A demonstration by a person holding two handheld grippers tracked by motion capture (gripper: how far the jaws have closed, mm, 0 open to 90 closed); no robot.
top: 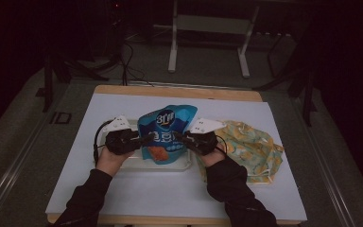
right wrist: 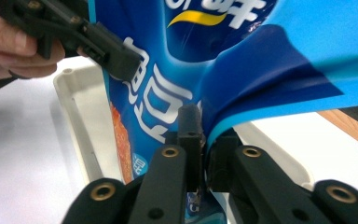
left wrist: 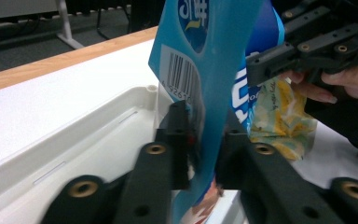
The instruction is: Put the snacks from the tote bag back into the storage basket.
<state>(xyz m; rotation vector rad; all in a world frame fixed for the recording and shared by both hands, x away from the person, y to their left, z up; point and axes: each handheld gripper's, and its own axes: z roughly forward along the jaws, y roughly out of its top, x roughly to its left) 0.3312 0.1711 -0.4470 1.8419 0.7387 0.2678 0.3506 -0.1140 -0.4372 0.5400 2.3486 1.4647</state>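
Note:
A blue snack bag (top: pixel 164 133) with white lettering stands upright over a white tray (top: pixel 128 164) at the middle of the table. My left gripper (top: pixel 147 137) is shut on the bag's left edge, near its barcode (left wrist: pixel 182 77). My right gripper (top: pixel 179 137) is shut on the bag's right edge. In the left gripper view the bag (left wrist: pixel 209 70) is pinched between the black jaws of my left gripper (left wrist: pixel 204 140), and the other gripper (left wrist: pixel 303 51) holds the far side. In the right gripper view the bag (right wrist: pixel 205 60) is folded where my right gripper (right wrist: pixel 204 140) clamps it.
A crumpled yellow and green patterned cloth bag (top: pixel 250 147) lies on the white table mat (top: pixel 170 194) to the right of the tray. The wooden table edge (top: pixel 179 91) runs along the back. A white frame (top: pixel 208 28) stands on the floor beyond.

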